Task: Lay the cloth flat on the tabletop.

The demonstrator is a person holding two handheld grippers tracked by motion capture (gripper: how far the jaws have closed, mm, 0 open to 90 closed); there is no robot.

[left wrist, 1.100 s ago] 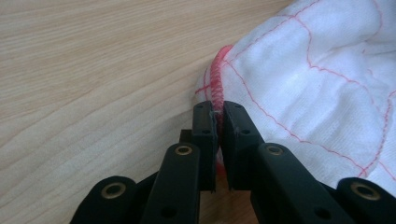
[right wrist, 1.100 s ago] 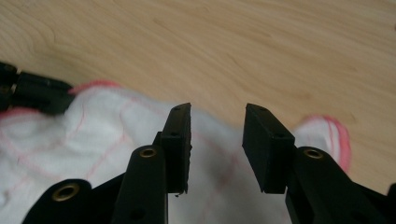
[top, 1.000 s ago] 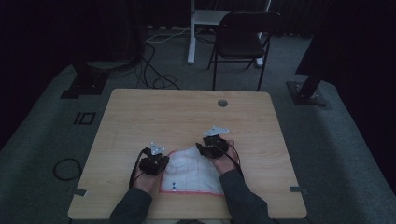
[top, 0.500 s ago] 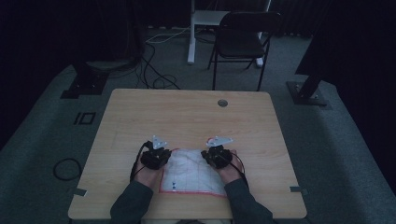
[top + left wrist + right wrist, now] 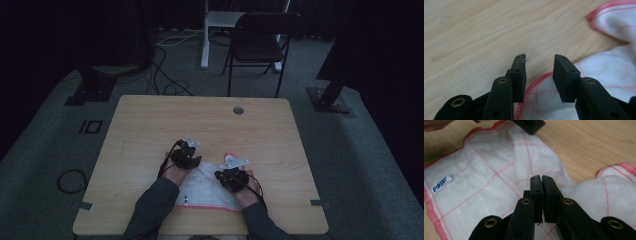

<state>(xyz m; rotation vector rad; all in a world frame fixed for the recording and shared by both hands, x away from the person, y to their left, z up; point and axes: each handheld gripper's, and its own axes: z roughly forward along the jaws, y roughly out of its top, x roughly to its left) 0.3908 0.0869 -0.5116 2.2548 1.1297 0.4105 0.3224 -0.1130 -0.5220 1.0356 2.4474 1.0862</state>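
Currently the white cloth (image 5: 210,187) with red edging lies rumpled on the wooden table (image 5: 150,125), at the near edge between the two hands. Left gripper (image 5: 539,67): jaws spread apart, poised over the cloth's red hem, with bare wood beyond the tips; nothing held. Right gripper (image 5: 541,181): jaws pressed nearly together over the middle of the cloth, where a fold rises; whether fabric is pinched cannot be told. A small blue label (image 5: 441,183) sits near one hem.
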